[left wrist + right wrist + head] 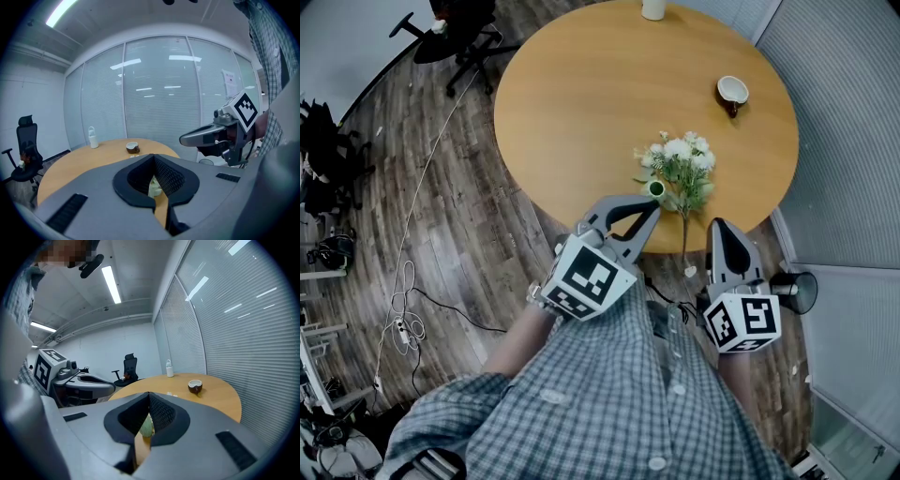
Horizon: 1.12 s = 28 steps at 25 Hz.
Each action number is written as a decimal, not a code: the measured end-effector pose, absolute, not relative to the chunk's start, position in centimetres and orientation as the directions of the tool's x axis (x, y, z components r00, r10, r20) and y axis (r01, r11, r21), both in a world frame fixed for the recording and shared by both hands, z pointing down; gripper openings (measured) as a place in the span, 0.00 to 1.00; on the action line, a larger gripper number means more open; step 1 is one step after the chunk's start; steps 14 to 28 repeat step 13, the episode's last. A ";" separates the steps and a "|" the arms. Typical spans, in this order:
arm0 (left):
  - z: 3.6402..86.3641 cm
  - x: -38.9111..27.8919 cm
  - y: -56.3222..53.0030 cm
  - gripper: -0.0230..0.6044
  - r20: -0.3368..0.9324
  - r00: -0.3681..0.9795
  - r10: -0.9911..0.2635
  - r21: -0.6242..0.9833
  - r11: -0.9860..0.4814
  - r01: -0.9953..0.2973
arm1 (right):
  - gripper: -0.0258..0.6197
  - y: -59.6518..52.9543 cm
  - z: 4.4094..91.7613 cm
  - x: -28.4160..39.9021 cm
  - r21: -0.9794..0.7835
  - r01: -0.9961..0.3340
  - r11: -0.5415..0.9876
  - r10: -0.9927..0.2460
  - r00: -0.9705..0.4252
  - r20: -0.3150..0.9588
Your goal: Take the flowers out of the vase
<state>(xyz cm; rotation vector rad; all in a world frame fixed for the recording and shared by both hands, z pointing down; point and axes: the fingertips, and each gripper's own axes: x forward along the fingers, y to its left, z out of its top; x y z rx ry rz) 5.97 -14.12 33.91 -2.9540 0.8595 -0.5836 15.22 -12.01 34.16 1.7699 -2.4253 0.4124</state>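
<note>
Head view: white flowers [680, 161] sit by the near edge of the round table [581, 94], with one thin stem trailing past it. The green ring [656, 188] beside them may be the vase mouth.

Left gripper view: the left gripper [153, 156] is closed and empty.

Right gripper view: the right gripper [149, 393] is too.

We judge any pull should grip the stems, not the blooms.

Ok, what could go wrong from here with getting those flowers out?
Both the left gripper and right gripper are shut and empty; pushed in like that, they would likely bump the white flowers, not grip them. The flowers sit by the round table's near edge, so a knock might send them off.
</note>
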 end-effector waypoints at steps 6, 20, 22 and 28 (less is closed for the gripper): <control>33.9 6.0 -14.2 0.05 0.343 0.783 -0.520 -0.106 -0.849 -0.517 | 0.06 -12.1 34.5 15.3 -0.150 -0.947 0.284 -0.913 -0.315 0.260; 33.8 6.0 -14.3 0.05 0.335 0.780 -0.528 -0.107 -0.844 -0.525 | 0.06 -11.9 34.6 15.3 -0.149 -0.946 0.287 -0.910 -0.318 0.265; 33.8 6.0 -14.3 0.05 0.335 0.780 -0.528 -0.107 -0.844 -0.525 | 0.06 -11.9 34.6 15.3 -0.149 -0.946 0.287 -0.910 -0.318 0.265; 33.8 6.0 -14.3 0.05 0.335 0.780 -0.528 -0.107 -0.844 -0.525 | 0.06 -11.9 34.6 15.3 -0.149 -0.946 0.287 -0.910 -0.318 0.265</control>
